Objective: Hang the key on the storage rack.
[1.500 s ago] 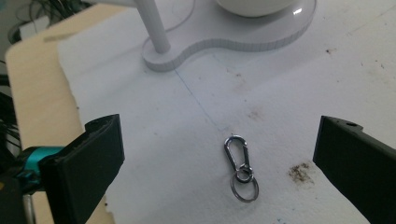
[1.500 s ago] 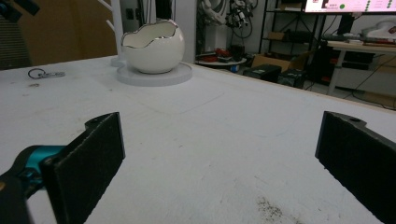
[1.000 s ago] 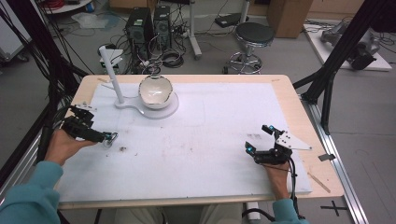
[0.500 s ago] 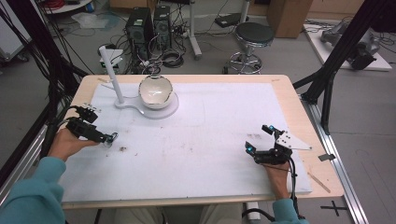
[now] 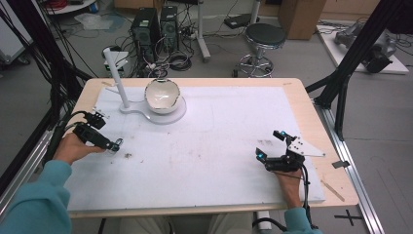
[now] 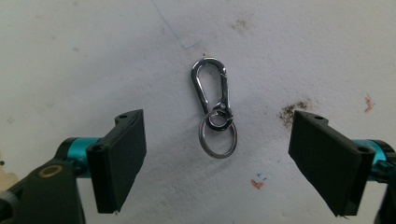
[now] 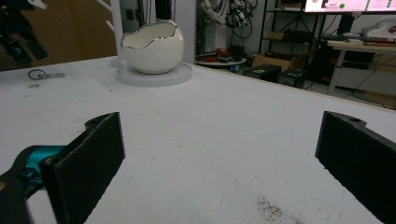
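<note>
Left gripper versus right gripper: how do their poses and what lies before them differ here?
The left gripper points down at the mat, a metal clip with ring lying untouched between its jaws; the right gripper looks level across the table toward the white bowl, with bare mat between its jaws. Both are open and hold nothing.

No text, label, brand or number can be read on anything here. The screen (image 7: 348,5) far behind the bench in the right gripper view carries some coloured patches, perhaps writing, but they are too small and blurred to make out. On the floor by the bench's near right corner in the high view there is a black cross mark (image 5: 351,215), a plain sign with no lettering on it.
</note>
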`<state>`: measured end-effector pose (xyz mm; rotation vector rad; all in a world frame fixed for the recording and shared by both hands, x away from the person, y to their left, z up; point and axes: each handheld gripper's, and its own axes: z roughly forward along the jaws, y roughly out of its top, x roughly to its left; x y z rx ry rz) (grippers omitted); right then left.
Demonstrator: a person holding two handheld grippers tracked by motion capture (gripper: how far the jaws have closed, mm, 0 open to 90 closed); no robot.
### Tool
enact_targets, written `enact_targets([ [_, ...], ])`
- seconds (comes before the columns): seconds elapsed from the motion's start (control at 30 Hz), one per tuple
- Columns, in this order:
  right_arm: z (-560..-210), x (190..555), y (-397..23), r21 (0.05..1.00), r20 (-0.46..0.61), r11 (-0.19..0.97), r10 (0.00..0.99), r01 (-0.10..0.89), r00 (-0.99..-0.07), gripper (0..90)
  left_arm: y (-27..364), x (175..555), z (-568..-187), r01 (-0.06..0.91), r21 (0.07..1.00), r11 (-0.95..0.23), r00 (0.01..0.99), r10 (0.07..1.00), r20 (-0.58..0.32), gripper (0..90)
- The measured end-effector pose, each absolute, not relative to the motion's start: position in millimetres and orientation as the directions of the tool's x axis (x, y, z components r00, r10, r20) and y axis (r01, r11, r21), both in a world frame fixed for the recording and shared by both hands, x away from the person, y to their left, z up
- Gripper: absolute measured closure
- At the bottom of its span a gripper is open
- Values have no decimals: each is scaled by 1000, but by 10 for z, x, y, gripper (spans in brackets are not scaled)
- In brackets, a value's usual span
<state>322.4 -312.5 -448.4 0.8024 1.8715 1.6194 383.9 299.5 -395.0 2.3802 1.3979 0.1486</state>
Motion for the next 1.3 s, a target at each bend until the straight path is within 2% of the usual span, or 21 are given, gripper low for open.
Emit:
enact_targets([
  [0.67,-4484,3221,-3121,990,-12,103,732,93,-681,5,2996,3908,-4014,854,309,-419,472,874,-118,313],
  [0.93,-4484,3222,-3122,990,-13,103,733,92,-680,5,2992,3919,-4023,869,281,-407,458,877,-144,410],
  [1.3,-4484,3222,-3122,990,-13,103,733,92,-680,5,2983,3954,-4056,882,248,-402,446,881,-157,493],
])
